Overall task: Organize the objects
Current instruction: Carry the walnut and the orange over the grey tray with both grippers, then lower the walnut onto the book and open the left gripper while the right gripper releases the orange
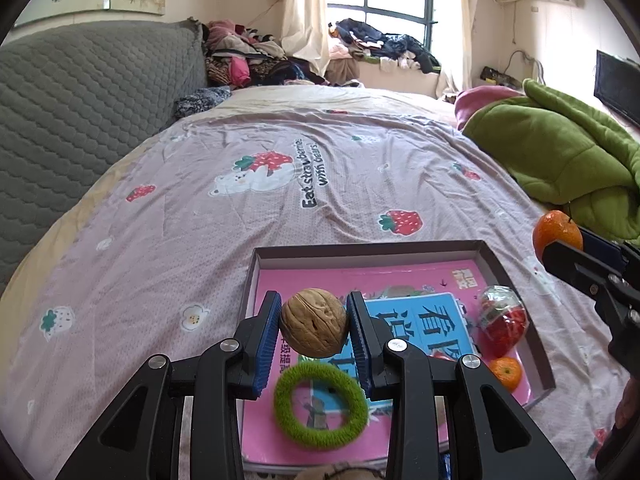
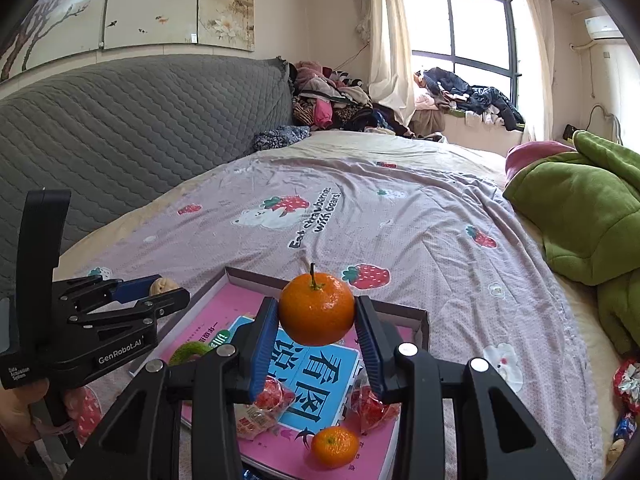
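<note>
My left gripper (image 1: 314,322) is shut on a brown walnut (image 1: 313,322) and holds it above a shallow cardboard box (image 1: 372,249) on the bed. My right gripper (image 2: 316,312) is shut on an orange tangerine (image 2: 317,309) with a stem, above the same box (image 2: 420,314). In the box lie a pink book (image 1: 280,280), a green fuzzy ring (image 1: 320,406), a small tangerine (image 1: 506,372) and red wrapped snacks (image 1: 504,320). The left gripper also shows in the right wrist view (image 2: 160,288), at the left.
The bed has a pink strawberry-print sheet (image 1: 240,220). A green blanket (image 1: 560,160) lies at the right, a grey quilted headboard (image 1: 80,100) at the left. Clothes pile (image 1: 248,56) at the far end. More wrapped snacks (image 2: 628,384) lie at the right edge.
</note>
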Action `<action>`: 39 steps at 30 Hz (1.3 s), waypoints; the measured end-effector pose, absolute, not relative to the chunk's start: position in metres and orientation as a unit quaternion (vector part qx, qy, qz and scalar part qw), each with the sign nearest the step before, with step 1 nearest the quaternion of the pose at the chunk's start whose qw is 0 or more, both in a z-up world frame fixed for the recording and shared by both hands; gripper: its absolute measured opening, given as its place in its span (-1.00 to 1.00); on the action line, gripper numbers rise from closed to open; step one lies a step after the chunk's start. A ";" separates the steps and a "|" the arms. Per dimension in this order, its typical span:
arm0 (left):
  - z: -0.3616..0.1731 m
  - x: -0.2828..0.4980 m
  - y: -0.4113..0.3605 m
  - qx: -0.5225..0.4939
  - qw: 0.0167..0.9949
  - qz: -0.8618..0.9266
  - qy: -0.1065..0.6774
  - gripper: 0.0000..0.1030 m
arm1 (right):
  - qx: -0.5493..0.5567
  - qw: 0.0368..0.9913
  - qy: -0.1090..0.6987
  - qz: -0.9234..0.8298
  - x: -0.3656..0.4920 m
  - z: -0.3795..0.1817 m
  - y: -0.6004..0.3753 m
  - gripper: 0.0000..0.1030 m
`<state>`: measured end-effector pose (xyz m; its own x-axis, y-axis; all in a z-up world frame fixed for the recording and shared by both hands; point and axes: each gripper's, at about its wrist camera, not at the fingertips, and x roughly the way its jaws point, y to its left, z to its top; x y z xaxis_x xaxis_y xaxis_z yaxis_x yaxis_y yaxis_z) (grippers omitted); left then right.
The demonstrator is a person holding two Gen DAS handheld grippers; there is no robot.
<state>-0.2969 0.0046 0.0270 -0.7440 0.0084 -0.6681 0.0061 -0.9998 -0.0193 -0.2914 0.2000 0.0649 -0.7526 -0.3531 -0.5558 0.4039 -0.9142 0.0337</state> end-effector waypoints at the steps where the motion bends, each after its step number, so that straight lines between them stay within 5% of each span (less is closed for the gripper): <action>1: 0.025 -0.300 0.005 -0.359 0.000 0.933 -0.010 -0.33 | 0.289 0.202 0.045 -0.935 -0.293 0.062 0.200 -0.23; 39: -0.053 -0.364 0.009 -0.452 0.006 0.892 0.005 -0.33 | 0.398 0.178 0.086 -0.896 -0.350 -0.043 0.169 -0.23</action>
